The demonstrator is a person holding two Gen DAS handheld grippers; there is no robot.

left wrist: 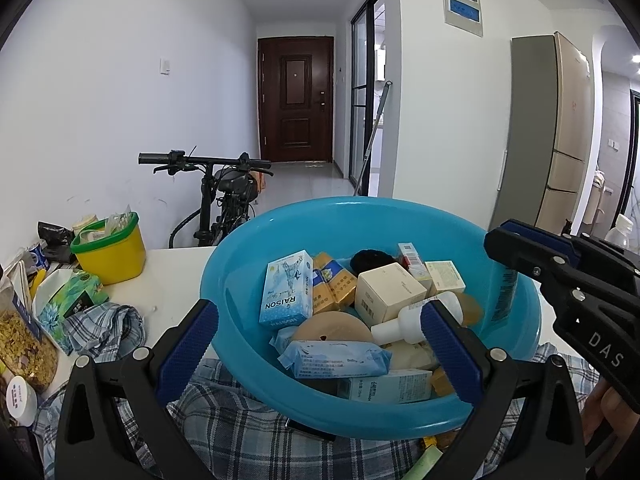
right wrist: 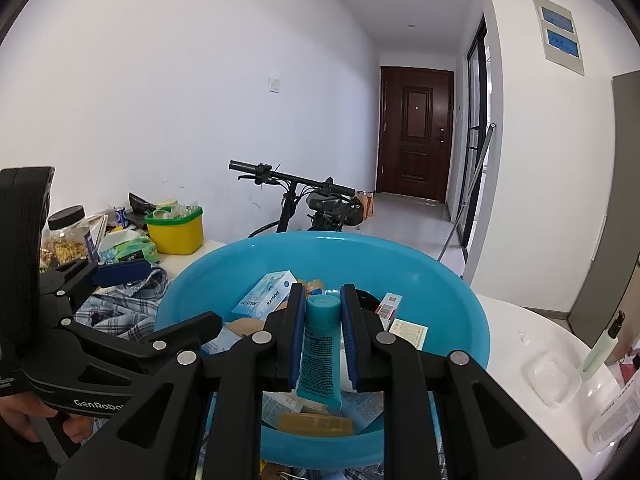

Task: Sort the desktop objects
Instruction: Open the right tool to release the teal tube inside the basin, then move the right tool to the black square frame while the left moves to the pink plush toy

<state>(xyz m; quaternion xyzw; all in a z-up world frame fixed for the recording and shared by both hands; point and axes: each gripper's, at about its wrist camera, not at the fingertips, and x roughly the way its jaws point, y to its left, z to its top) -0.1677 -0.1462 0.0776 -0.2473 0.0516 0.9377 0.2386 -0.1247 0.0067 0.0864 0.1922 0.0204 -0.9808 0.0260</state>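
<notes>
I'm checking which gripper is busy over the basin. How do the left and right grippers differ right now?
The left gripper is open, its blue pads either side of the blue basin's near rim; the right gripper is shut. The left holds nothing; the right clamps a teal tube, cap pointing forward over the basin. Both are black with blue pads and point at the basin.

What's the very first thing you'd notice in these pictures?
The big blue bowl in the middle of the table, packed with little boxes and a white bottle. Next, the right tongs squeezing a teal tube just above that bowl, while the left tongs stand open at its near rim. Behind, a black bike leans by the wall, and a yellow tub sits at the table's left.
</notes>
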